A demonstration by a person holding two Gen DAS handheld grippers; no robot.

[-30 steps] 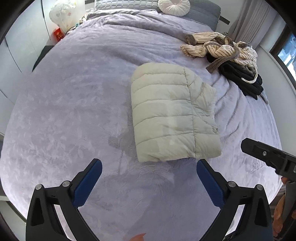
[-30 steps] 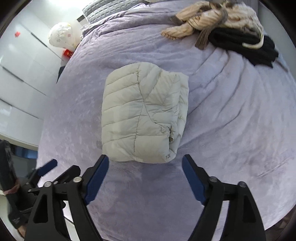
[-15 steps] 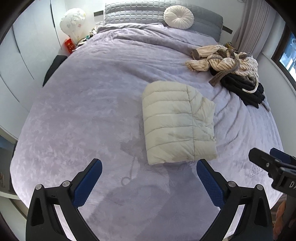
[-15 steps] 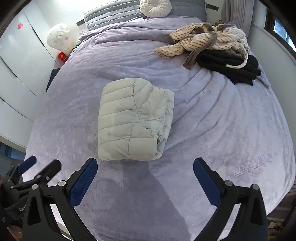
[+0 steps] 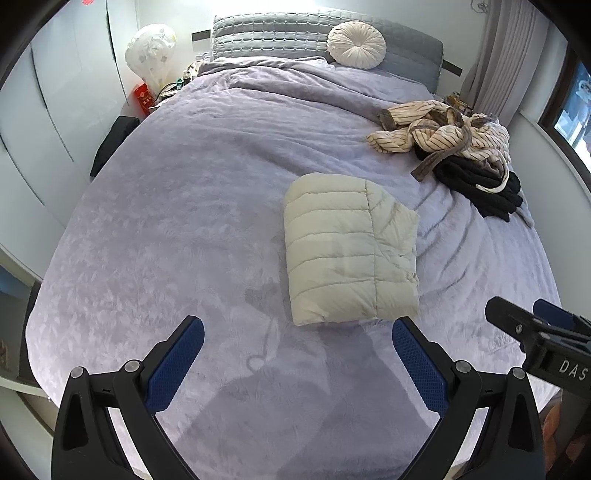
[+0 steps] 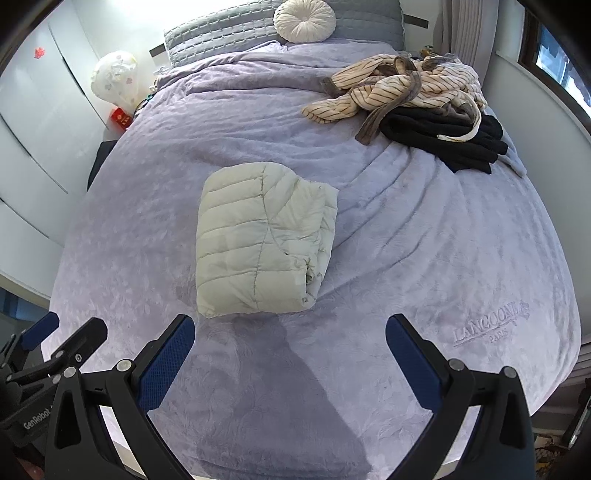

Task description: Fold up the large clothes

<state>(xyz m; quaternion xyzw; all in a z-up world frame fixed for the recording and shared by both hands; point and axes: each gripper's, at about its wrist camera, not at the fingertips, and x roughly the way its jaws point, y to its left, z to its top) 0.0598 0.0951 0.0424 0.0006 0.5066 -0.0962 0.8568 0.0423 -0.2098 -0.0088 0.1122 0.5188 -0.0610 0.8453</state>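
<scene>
A cream quilted puffer jacket [image 5: 347, 247] lies folded into a compact rectangle on the lavender bed cover [image 5: 192, 206]; it also shows in the right wrist view [image 6: 262, 243]. My left gripper [image 5: 297, 354] is open and empty, held above the bed's near edge, well short of the jacket. My right gripper [image 6: 290, 350] is open and empty, also short of the jacket. The right gripper shows at the right edge of the left wrist view [image 5: 543, 339], and the left gripper at the lower left of the right wrist view [image 6: 48, 350].
A striped cream robe [image 5: 439, 129] and a black garment [image 5: 484, 184] lie heaped at the bed's far right. A round white cushion [image 5: 356, 44] leans on the grey headboard [image 5: 273, 33]. A nightstand with a lamp [image 5: 149, 51] stands at far left, by wardrobe doors.
Both grippers have pulled back and risen away from the folded jacket, so more of the bed and room shows. The jacket has not moved.
</scene>
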